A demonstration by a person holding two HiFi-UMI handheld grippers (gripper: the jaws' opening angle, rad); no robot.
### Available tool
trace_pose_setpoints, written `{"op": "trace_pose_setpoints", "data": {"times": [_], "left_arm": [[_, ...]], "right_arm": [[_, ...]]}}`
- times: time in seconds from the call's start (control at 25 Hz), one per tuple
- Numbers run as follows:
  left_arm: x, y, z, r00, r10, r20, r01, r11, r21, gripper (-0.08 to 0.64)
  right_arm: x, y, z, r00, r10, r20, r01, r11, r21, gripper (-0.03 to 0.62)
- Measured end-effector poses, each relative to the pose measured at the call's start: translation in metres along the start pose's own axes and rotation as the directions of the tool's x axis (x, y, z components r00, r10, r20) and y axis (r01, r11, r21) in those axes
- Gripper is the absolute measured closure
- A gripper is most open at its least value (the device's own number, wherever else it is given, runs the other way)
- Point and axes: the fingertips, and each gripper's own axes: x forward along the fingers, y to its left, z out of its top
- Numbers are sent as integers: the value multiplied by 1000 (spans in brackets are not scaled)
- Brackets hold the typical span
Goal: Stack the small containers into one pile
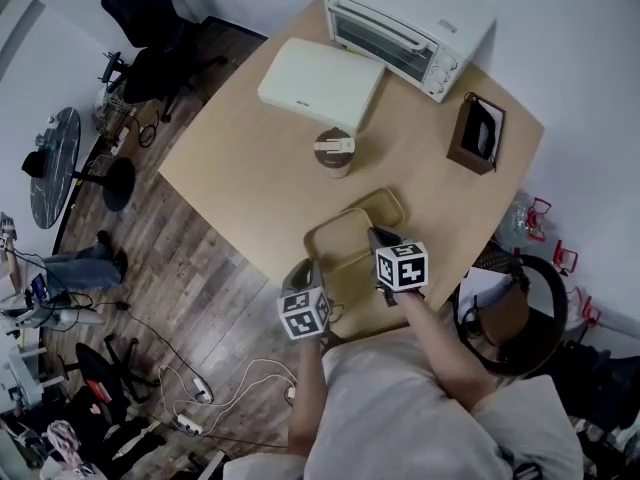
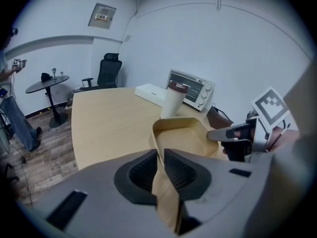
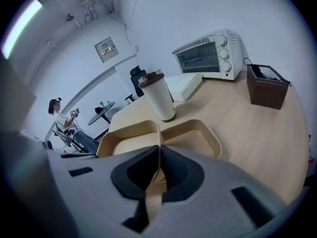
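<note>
Two shallow beige containers lie side by side on the wooden table [image 1: 240, 158] just in front of me. My left gripper [image 1: 308, 270] is shut on the left rim of the nearer container [image 1: 345, 258]; its pads pinch that thin wall [image 2: 159, 157]. On the same container's right rim my right gripper [image 1: 377, 238] is also shut, the wall [image 3: 157, 138] squeezed between its pads. The second container [image 1: 385, 206] sits just beyond, touching or nearly touching the first, and shows to the right of the held rim as an empty tray [image 3: 198, 135]. My right gripper [image 2: 229, 134] also shows across the held container [image 2: 183, 138].
A lidded white cup [image 1: 333, 152] stands just beyond the containers. Farther back are a flat white box [image 1: 320, 83], a toaster oven [image 1: 405, 26] and a brown holder [image 1: 477, 133] at the right. The table's near edge runs under my grippers. An office chair [image 2: 108, 71] stands by the wall.
</note>
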Motion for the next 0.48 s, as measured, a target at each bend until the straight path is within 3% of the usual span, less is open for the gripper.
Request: {"op": "trace_pose_setpoints", "data": {"times": [0.2,0.48], "left_arm": [[1,-20,6,999,-43,12,43,999,7,511],[1,-53,9,994,-107,34,105,993,63,500]], "right_arm": [[-5,-18,8,999,46,-16,-45,998,41,575],[-15,-44,22,997,62,-36,-62,998,13,575]]}}
